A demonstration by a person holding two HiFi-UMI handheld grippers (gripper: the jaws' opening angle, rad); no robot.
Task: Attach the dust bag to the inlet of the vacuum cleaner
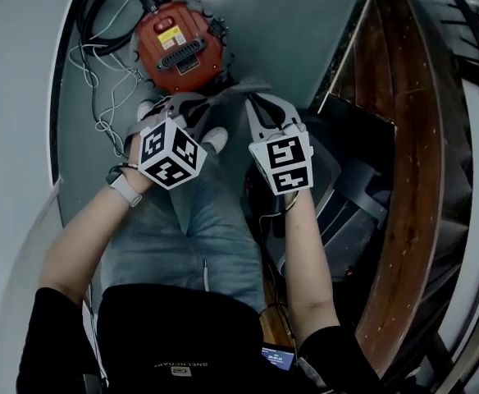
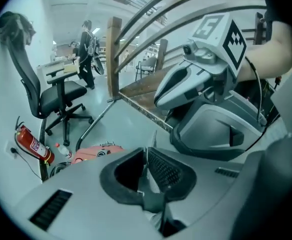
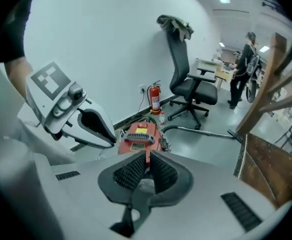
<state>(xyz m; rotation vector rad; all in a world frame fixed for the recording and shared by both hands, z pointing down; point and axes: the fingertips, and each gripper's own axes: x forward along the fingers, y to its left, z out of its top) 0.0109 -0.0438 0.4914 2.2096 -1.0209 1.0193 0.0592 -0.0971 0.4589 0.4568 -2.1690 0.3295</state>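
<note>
Grey floor (image 1: 305, 23) under red vacuum cleaner (image 1: 178, 48)

Dim bluish head view, bright ceiling strip lights, strong fisheye edge bending, dark vignette corners

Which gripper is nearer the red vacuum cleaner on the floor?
Left, judging by the head view: the left gripper hovers just before the vacuum cleaner; the right gripper is off to the side, farther away.
</note>
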